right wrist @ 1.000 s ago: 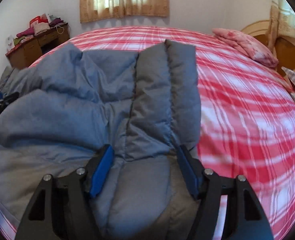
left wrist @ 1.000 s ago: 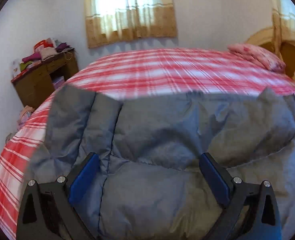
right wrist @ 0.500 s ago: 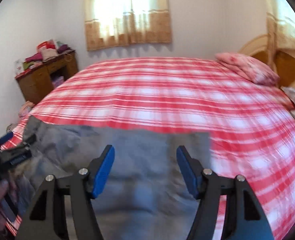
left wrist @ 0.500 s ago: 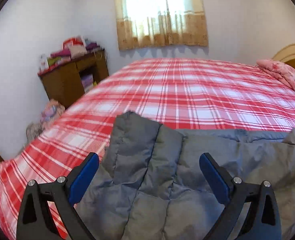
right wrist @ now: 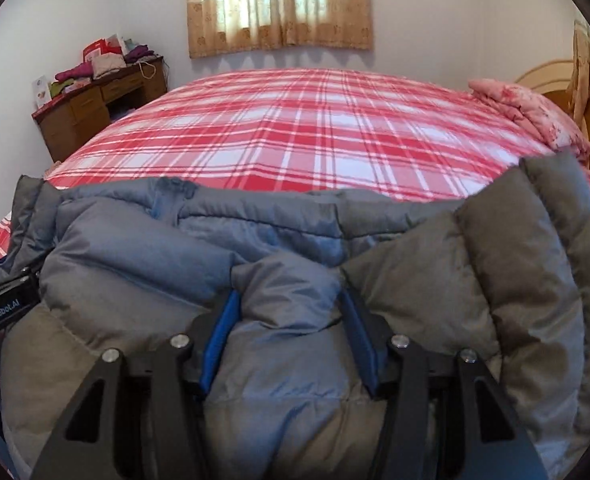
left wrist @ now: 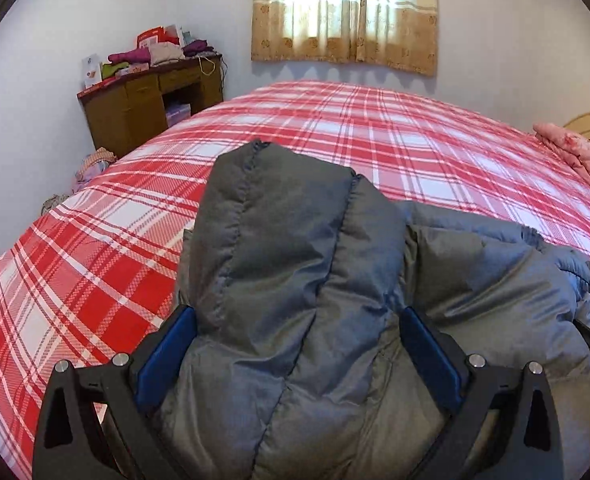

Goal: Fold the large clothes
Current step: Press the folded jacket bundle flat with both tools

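**Grey jacket between both my grippers, on the bed**

My left gripper (left wrist: 291, 356) has fingers wide, and a thick fold of the padded jacket (left wrist: 303, 264) bulges between them. My right gripper (right wrist: 291, 336) is narrower, approx. closed on a puffy fold of jacket. The jacket lies on the near edge of the red plaid bed (right wrist: 295, 128). A pink pillow (right wrist: 527, 108) is far right, well apart.
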`<state>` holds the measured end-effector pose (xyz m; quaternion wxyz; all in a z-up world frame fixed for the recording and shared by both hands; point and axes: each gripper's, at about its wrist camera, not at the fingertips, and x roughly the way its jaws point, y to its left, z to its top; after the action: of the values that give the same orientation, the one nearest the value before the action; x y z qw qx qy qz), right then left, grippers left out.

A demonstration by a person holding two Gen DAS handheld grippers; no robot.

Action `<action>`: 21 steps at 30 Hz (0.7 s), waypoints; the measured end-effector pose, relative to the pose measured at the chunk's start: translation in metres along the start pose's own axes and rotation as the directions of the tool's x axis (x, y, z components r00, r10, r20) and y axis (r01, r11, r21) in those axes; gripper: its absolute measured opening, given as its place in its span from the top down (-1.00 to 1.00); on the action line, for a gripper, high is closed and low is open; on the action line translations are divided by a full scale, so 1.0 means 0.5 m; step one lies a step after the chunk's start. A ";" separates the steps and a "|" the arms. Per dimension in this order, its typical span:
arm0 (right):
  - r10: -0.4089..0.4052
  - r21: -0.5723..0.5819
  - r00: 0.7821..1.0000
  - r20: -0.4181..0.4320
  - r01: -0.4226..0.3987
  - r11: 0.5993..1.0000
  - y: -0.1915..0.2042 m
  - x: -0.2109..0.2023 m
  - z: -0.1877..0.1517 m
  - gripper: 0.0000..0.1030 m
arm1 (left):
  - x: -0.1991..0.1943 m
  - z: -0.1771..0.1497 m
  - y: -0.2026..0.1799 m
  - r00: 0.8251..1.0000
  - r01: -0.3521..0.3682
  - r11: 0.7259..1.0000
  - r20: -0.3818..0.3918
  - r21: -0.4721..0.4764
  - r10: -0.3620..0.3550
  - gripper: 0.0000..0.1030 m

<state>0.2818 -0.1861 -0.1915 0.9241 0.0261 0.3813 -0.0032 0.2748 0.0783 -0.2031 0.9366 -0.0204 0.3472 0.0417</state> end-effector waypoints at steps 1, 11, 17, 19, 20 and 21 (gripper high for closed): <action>0.002 0.003 1.000 -0.003 -0.002 1.000 -0.002 0.001 0.000 -0.09 | 0.001 -0.002 0.000 1.000 0.001 1.000 -0.006 0.001 -0.001 -0.98; 0.014 0.027 0.999 -0.040 -0.013 1.000 -0.010 0.017 -0.004 -0.09 | 0.025 -0.002 -0.009 0.997 -0.002 1.000 -0.072 0.020 0.004 -0.98; 0.002 0.023 0.998 -0.060 -0.001 1.000 -0.008 0.023 -0.005 -0.09 | 0.034 -0.003 -0.019 0.995 -0.023 0.999 -0.093 0.047 0.027 -0.98; 0.000 0.021 0.998 -0.066 0.001 1.000 -0.008 0.023 -0.006 -0.09 | 0.036 -0.003 -0.018 0.995 -0.026 0.998 -0.097 0.049 0.031 -0.98; -0.001 0.020 0.998 -0.068 0.002 1.000 -0.008 0.024 -0.006 -0.09 | 0.036 -0.003 -0.018 0.995 -0.027 0.998 -0.098 0.050 0.032 -0.98; -0.003 0.018 0.998 -0.070 0.004 1.000 -0.007 0.024 -0.005 -0.09 | 0.036 -0.003 -0.018 0.995 -0.028 0.998 -0.099 0.051 0.033 -0.98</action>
<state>0.2884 -0.1892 -0.2022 0.9099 0.0342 0.4133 -0.0074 0.2881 0.0702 -0.2160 0.9177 0.0059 0.3946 0.0464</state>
